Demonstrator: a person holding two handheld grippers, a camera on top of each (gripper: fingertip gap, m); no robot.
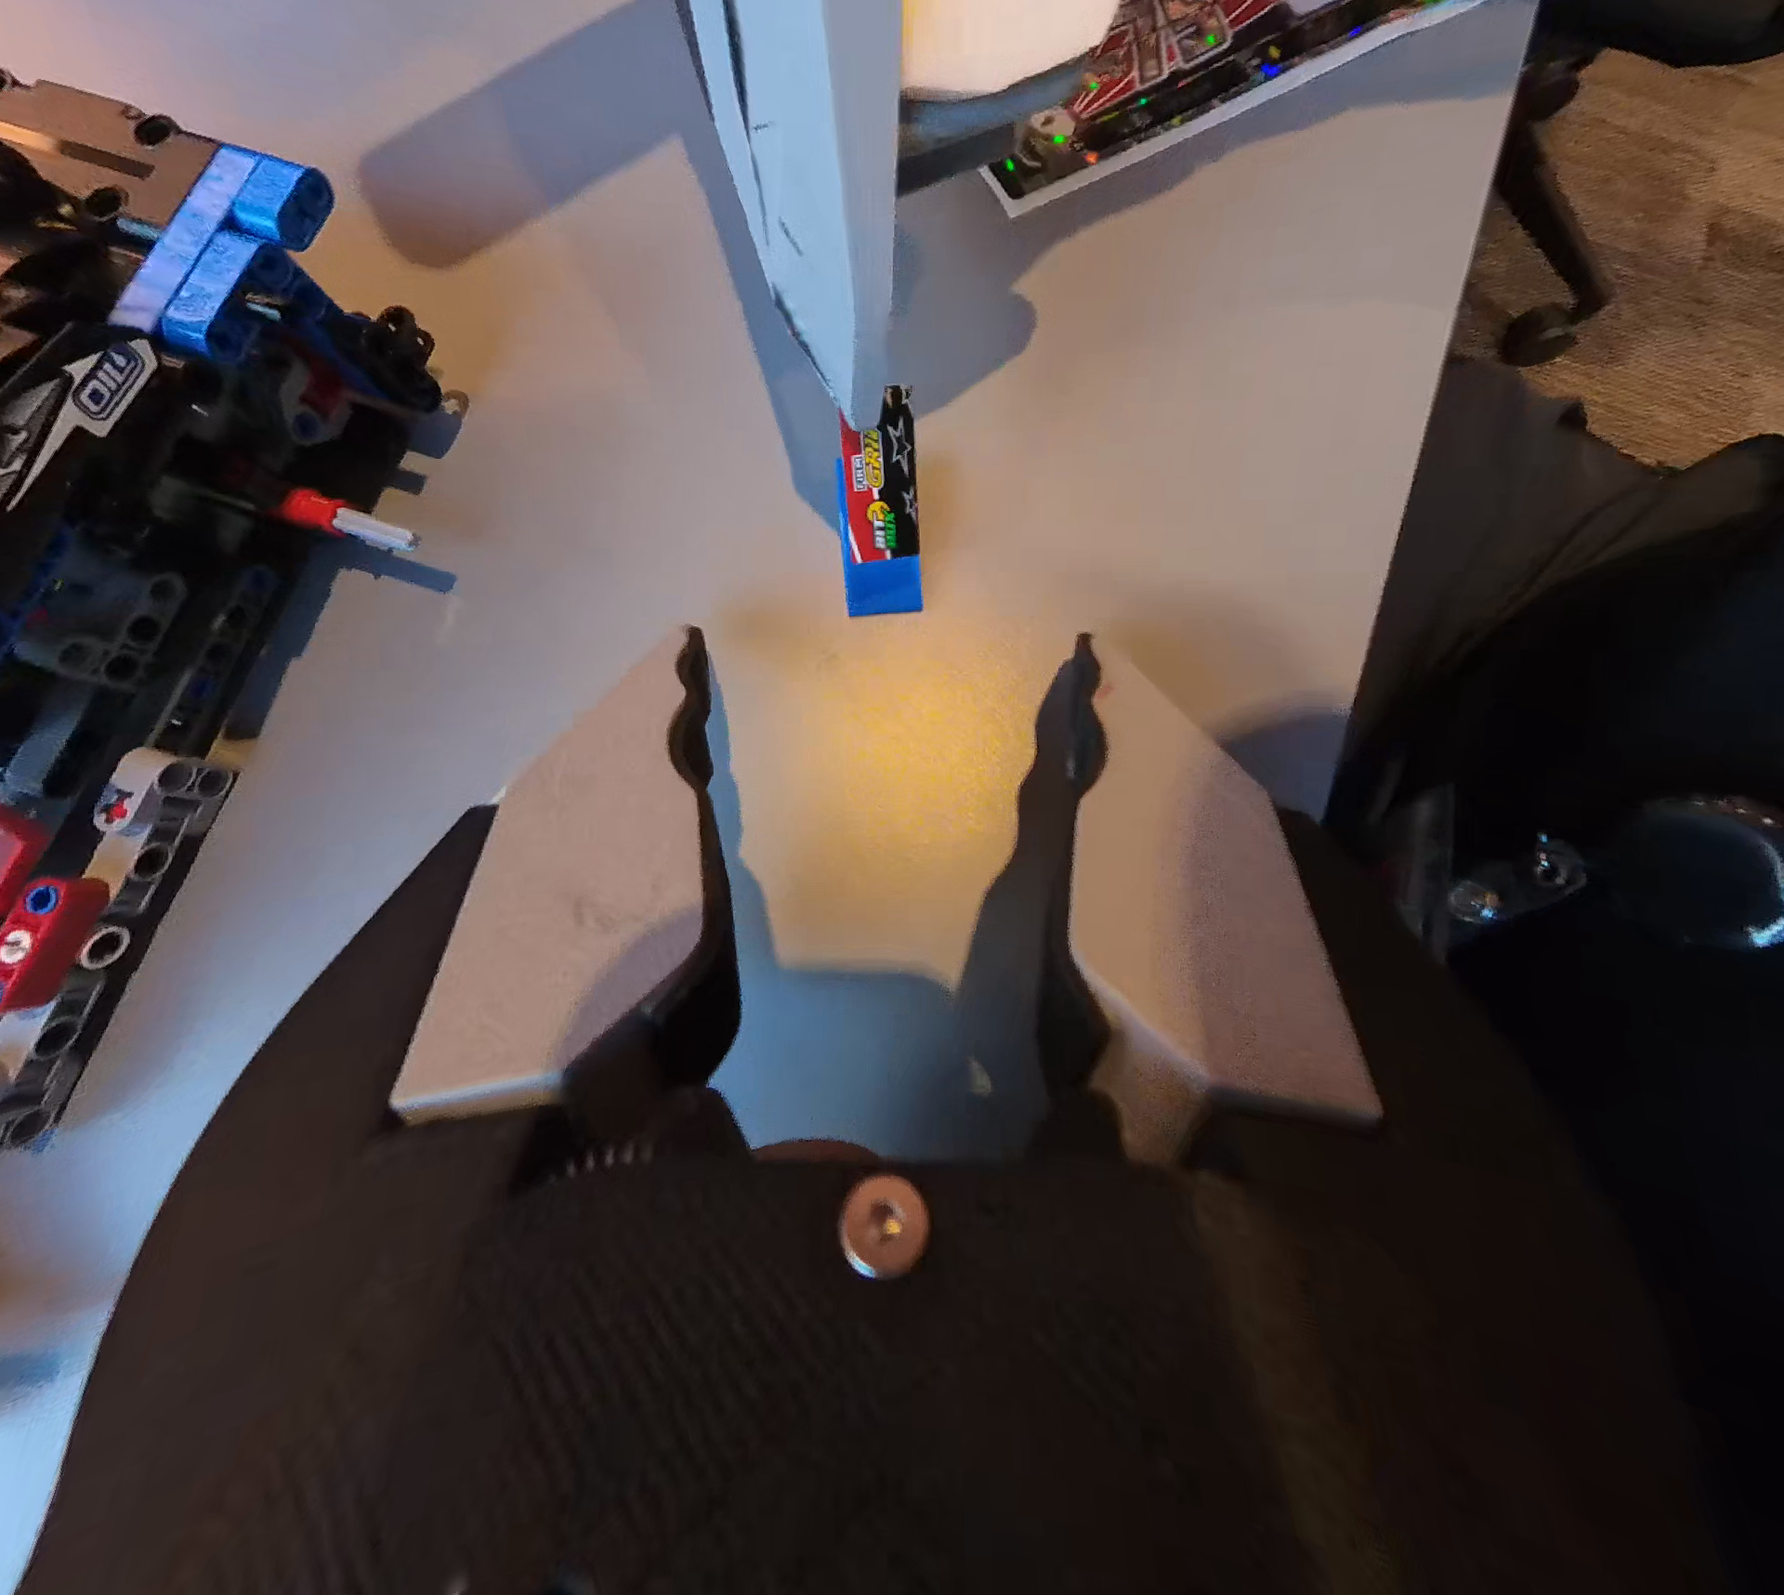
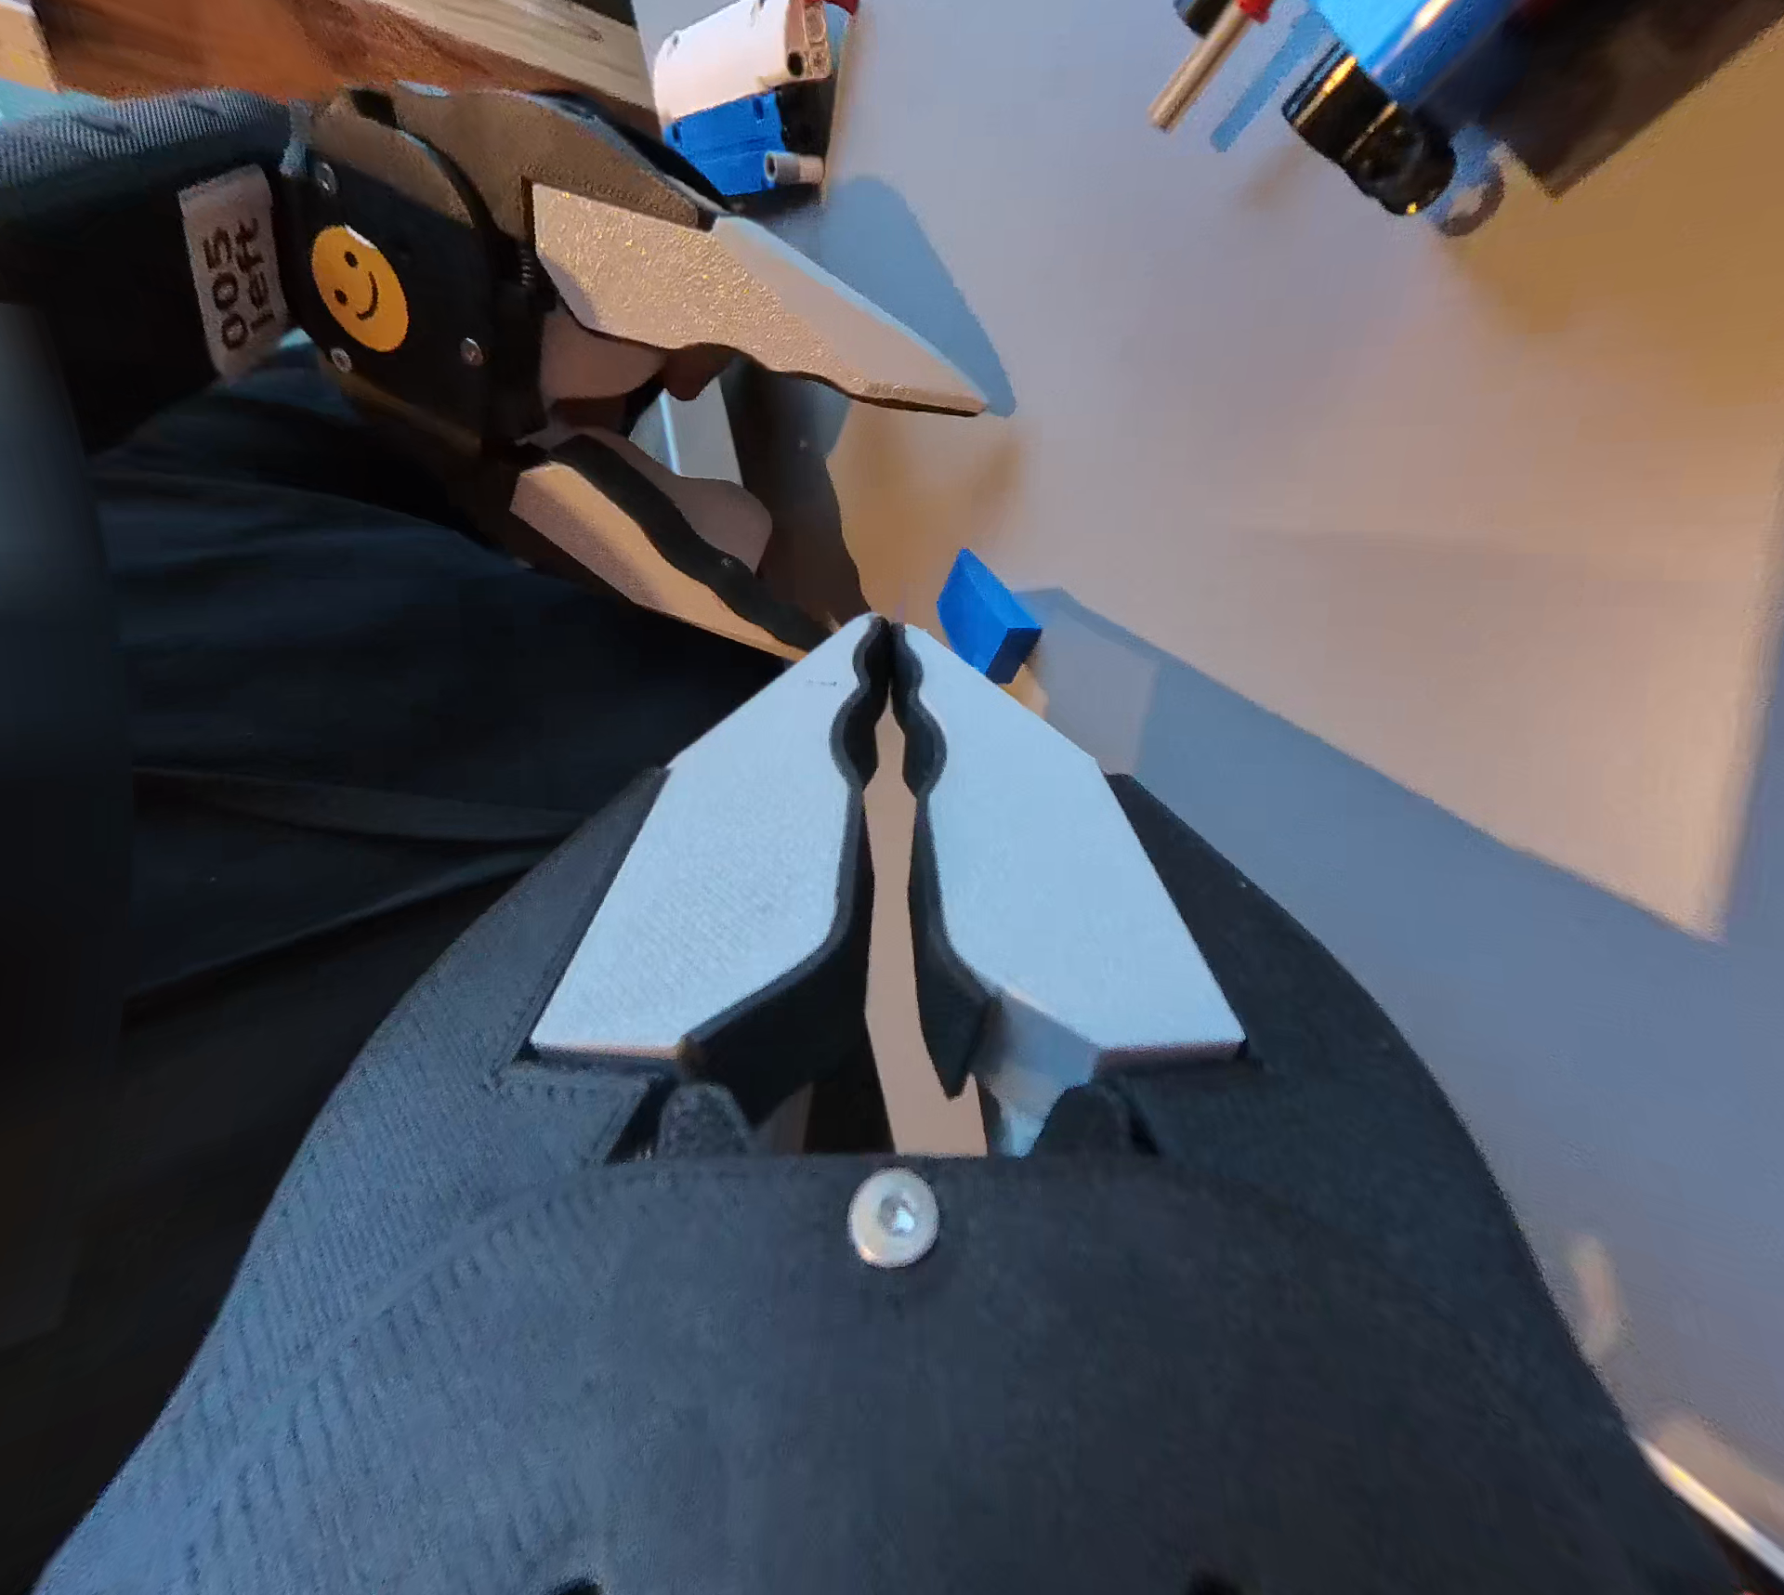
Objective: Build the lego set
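The white tabletop (image 1: 599,410) carries everything, and its right edge drops off to a carpeted floor.

The largest thing on it is the partly built lego vehicle (image 1: 145,487), black and grey with blue beams on top, red pieces at its near end and a grey axle sticking out toward the middle. It lies along the left edge of the tabletop in the left wrist view; in the right wrist view its blue beams fill the upper right corner.

A glossy sticker sheet (image 1: 1284,4) lies at the far right corner of the tabletop.

A small white and blue lego sub-assembly (image 2: 753,91) with a red pin on top sits at the tabletop's edge, beside a wooden surface.

The left tongs (image 1: 888,651) are spread wide apart with nothing between them, hovering above the middle of the tabletop.

The right tongs (image 1: 850,390) point down from above with their tips pressed together. They pinch one end of a colourful printed sticker, which lies on a small blue lego tile (image 1: 883,574). Whether the tile itself is pinched cannot be told. It sits in the middle of the tabletop, just ahead of the left tongs.
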